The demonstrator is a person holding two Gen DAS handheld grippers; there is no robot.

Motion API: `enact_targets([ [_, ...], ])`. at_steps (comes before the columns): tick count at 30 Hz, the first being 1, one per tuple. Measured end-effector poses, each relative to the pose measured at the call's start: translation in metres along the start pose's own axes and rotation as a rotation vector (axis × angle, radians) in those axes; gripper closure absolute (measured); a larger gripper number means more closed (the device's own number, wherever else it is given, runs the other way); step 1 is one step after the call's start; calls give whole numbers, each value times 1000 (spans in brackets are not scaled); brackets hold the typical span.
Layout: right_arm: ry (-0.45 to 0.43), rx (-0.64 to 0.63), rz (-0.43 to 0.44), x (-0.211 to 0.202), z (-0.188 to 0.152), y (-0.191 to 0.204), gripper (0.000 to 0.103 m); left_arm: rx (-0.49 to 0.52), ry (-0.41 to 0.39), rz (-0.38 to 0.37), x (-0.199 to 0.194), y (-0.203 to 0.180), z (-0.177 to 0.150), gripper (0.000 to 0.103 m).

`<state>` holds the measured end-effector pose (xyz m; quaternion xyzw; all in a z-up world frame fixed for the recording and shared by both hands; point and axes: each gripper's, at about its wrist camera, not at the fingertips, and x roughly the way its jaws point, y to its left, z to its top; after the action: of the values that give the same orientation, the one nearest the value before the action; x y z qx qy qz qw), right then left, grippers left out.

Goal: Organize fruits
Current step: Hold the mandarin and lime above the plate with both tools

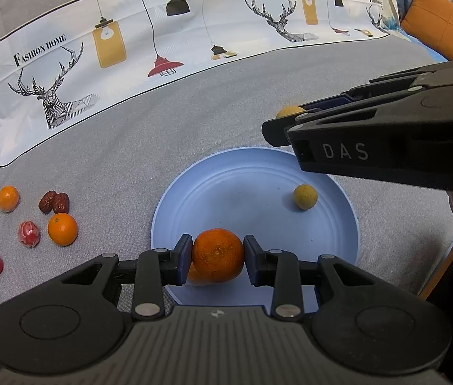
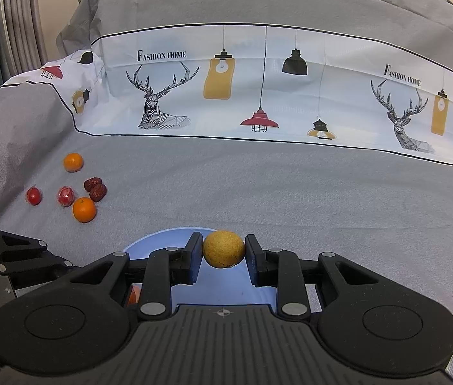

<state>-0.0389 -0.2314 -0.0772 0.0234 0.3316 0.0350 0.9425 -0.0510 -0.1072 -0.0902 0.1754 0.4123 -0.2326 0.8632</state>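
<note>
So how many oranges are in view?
3: one in the left tongs over the plate, two on the cloth at left, near and far. Others may be hidden.

Both wrist views look down closely, sharing the blue plate (image 1: pixel 194 199).

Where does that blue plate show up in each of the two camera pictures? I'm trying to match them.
Left wrist view: the blue plate fills the lower middle, beyond the left gripper, which is holding an orange.
Right wrist view: only the plate's far rim shows, bottom centre, behind the right gripper.
Shared landmark: the pair of red dates among the loose fruit on the left.
</note>
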Motion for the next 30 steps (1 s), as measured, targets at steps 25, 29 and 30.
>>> enact_targets([
  [25,3,0,2,0,1,1,73,-3,-2,-2,-2,-2,2,65],
  [29,6,-5,6,1,-2,3,73,-4,3,-8,-2,-4,2,65],
  [30,9,-6,8,1,-2,4,73,-7,6,-13,-1,-4,2,64],
])
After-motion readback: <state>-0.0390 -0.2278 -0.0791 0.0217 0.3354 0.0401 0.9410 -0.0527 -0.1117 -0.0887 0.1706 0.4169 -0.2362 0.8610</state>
